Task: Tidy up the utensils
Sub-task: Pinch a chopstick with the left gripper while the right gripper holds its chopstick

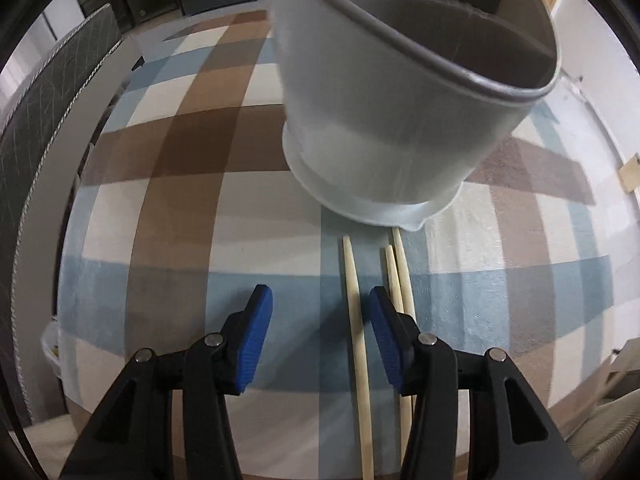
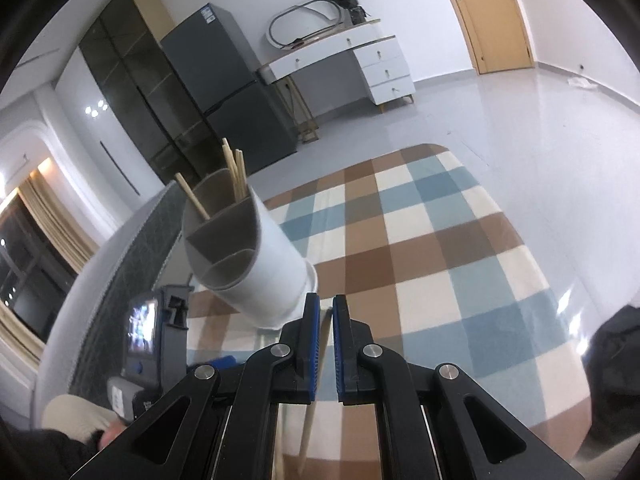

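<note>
**Loose chopsticks wait under the open left gripper**

While the right gripper [image 2: 325, 312] sits with its blue pads nearly pressed together, a pale chopstick shaft [image 2: 316, 380] runs down behind them; whether the pads actually pinch it cannot be told from this view. The left gripper [image 1: 320, 304] hangs spread and empty over the checked rug [image 1: 160, 184], pointing steeply down.

Three wooden chopsticks [image 1: 356, 320] lie side by side on the rug, their thin tips near the base of the grey utensil holder [image 1: 400, 120]. One stick lies between the open fingers, just inside the right-hand pad; the other two lie together just outside that pad. The right wrist view shows the holder [image 2: 256, 256] divided into compartments, with several chopsticks [image 2: 234, 176] already standing in its far ones.

The sticks look light, stiff and smooth, so they probably roll or slide off easily. They taper, so a hold on the thicker part, well back from the tip, should give the pads more to bite on. Because they lie flat on soft pile, the pads likely need to press down into the rug on either side of one stick. The close pair could be caught together or knocked askew. The holder looks light and rigid, and a nudge may tip it.
</note>
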A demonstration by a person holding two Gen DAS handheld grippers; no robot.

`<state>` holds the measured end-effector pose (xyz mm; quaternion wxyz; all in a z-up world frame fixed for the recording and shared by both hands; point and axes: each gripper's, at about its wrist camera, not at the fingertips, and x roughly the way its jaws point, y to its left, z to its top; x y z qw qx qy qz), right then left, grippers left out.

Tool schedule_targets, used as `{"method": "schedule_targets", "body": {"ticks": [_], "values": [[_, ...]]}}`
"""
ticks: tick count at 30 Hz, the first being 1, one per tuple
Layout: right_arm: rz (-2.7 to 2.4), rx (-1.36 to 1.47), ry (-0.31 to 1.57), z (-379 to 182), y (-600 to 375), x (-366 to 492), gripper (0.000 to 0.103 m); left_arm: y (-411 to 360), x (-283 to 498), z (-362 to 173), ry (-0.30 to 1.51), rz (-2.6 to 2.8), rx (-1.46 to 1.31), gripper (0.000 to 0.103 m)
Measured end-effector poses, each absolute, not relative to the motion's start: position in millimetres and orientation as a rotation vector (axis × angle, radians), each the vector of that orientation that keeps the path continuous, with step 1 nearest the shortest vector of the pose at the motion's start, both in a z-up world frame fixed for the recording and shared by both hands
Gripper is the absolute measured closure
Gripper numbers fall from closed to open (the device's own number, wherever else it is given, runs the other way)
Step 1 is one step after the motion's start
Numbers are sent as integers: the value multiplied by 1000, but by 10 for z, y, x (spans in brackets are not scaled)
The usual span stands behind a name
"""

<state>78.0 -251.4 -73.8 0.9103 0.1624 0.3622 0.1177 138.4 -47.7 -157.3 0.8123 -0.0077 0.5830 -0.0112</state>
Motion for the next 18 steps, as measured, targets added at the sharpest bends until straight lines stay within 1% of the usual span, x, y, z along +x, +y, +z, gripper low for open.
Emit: {"method": "schedule_targets", "body": {"ticks": [2, 4, 5, 6, 8, 10, 12, 18], "values": [[245, 344, 752, -751, -2525, 809, 97, -497, 1421, -1572, 1254, -32, -19, 59], [251, 366, 758, -755, -2548, 831, 97, -513, 1432, -1562, 1247, -24, -29, 64], [254, 376, 759, -754, -2559, 842, 97, -517, 1432, -1555, 1239, -28, -32, 78], [254, 380, 758, -750, -2564, 847, 97, -529, 1430, -1549, 1227, -46, -31, 100], [257, 383, 757, -744, -2574, 858, 97, -544, 1432, -1551, 1231, -71, -46, 102], [255, 387, 757, -739, -2589, 855, 97, -512, 1430, -1544, 1243, -84, -75, 102], [251, 389, 758, -738, -2598, 851, 97, -460, 1400, -1489, 1218, -88, -90, 102], [256, 384, 735, -682, -2596, 747, 97, -364, 987, -880, 994, -154, -143, 102]]}}
